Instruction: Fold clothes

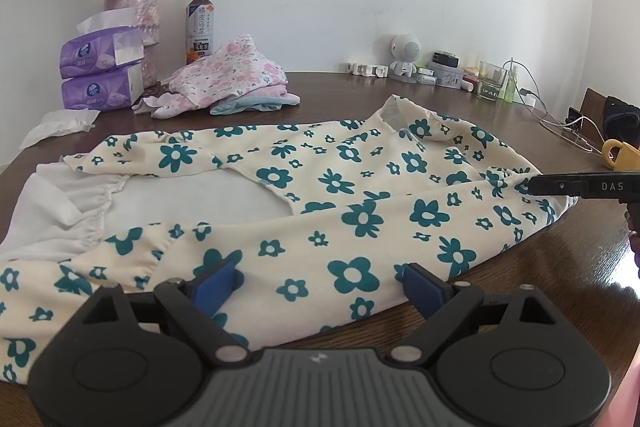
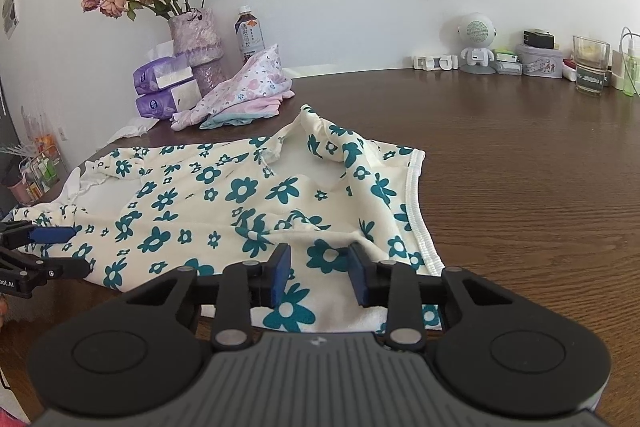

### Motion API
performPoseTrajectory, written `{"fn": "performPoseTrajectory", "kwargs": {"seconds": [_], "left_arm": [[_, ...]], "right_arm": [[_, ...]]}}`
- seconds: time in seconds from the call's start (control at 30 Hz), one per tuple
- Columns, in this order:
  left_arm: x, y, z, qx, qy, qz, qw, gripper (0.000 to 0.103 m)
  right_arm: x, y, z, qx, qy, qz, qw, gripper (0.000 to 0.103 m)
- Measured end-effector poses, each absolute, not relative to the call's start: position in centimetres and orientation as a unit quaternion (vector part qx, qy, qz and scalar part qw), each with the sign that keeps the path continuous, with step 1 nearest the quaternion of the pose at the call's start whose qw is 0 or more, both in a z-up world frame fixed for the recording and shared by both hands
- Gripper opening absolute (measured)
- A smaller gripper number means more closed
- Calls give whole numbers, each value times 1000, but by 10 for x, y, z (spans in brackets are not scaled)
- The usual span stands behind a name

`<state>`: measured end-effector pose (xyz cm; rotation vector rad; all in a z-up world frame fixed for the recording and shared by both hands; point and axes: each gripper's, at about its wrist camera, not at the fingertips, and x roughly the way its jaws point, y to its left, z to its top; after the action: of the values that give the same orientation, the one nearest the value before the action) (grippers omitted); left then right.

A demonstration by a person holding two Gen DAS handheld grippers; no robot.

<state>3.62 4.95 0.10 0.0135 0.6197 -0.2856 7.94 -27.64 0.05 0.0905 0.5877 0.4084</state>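
On the brown wooden table [image 2: 520, 167] lies one cream floral garment [image 1: 340, 195]; the left gripper [image 1: 320, 283] stands wide apart over it, the right gripper [image 2: 320, 267] narrower, fabric between unpressed pads; two tissue packs [image 1: 100, 75] sit behind

My cream, teal-flowered cloth garment [image 2: 240, 211] looks soft and matt. The dark brown wooden table [image 2: 540, 187] shows glossy grain. My black plastic tongs [image 2: 320, 271] look matt.

The garment [image 1: 320, 195] is cream with teal flowers, its lining white; the table [image 2: 520, 167] is dark brown wood; the tissue packs [image 1: 100, 75] are purple.
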Motion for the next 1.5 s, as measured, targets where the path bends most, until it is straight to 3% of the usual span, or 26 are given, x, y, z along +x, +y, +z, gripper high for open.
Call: {"fn": "performPoseTrajectory", "kwargs": {"seconds": [0.27,0.33,0.6,0.7,0.9,1.1,1.2,1.5], "left_arm": [[36,51,1,0,303,-143,942,91],[36,51,1,1,303,-143,942,92],[36,51,1,-1,303,-143,942,92],[36,51,1,1,304,-143,942,92],[36,50,1,1,304,-142,942,92],[36,50,1,3,304,-142,942,92],[35,49,2,7,301,-143,943,92],[39,20,51,24,265,-248,931,90]], "right_arm": [[66,-293,10,53,267,179,945,30],[63,-298,12,45,265,163,949,35],[74,-297,7,13,293,176,940,35],[70,-290,10,-31,295,187,936,18],[70,-290,23,-66,305,216,925,10],[78,-290,15,-74,322,215,919,14],[72,-296,20,-65,311,217,923,23],[64,-301,28,-116,306,233,916,23]]}}
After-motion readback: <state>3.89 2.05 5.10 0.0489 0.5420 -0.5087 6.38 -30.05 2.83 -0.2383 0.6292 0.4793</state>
